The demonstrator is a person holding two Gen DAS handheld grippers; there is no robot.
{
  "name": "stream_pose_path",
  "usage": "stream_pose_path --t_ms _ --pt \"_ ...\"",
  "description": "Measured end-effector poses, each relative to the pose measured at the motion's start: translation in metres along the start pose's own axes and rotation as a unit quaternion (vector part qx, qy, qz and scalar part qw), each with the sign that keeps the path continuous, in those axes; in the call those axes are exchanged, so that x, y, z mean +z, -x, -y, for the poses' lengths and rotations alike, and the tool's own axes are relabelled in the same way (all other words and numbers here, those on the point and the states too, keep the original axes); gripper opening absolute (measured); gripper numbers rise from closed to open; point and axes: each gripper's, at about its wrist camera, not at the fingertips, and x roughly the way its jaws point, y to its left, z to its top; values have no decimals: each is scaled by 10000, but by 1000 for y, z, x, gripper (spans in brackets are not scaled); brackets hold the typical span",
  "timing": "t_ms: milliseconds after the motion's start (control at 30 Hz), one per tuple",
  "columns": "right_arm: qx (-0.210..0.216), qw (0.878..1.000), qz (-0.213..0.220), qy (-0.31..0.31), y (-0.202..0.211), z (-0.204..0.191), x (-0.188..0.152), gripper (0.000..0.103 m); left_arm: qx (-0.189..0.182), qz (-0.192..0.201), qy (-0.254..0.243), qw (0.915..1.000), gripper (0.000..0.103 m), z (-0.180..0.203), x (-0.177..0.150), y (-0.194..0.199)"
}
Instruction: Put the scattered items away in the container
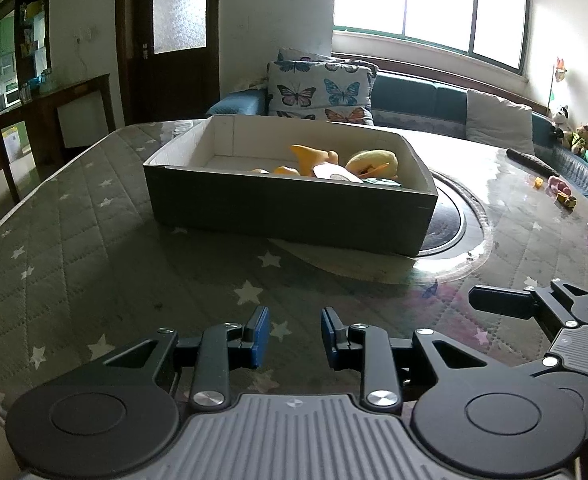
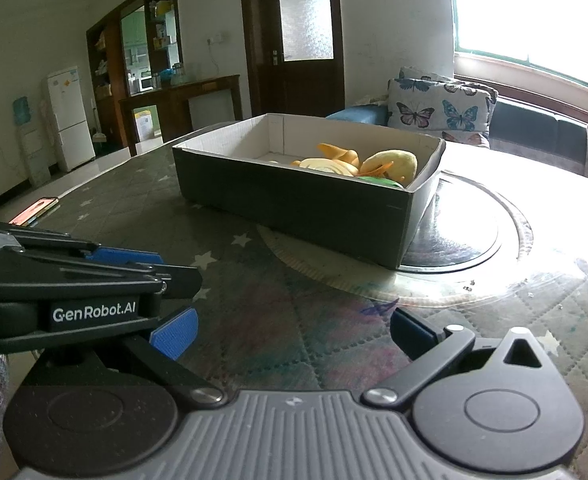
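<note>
Both grippers idle — toys already boxed

At twelve o'clock the cardboard box (image 1: pixel 294 216) holds yellow plush toys (image 1: pixel 372 162); left gripper (image 1: pixel 295 336) and right gripper (image 2: pixel 291 332) hover over the star-print table cover (image 1: pixel 93 264) — jaws apart, gripping nothing.

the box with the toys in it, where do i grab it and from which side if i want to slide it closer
Grip the near long wall of the box at its top rim, coming from above with one finger inside. The wall is thin, upright and open-topped; the left end is free of toys, so the left gripper suits, probably.
</note>
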Motion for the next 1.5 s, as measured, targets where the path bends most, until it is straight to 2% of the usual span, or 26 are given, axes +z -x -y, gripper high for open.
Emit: stream_pose_path --t_ms 933,1500 --pt "49 9998 -159 -69 -20 4 12 103 45 -175 -13 9998 30 -8 16 -19" --pt "22 9997 -254 -55 -36 11 32 103 104 -243 -65 9996 30 -12 34 -36"
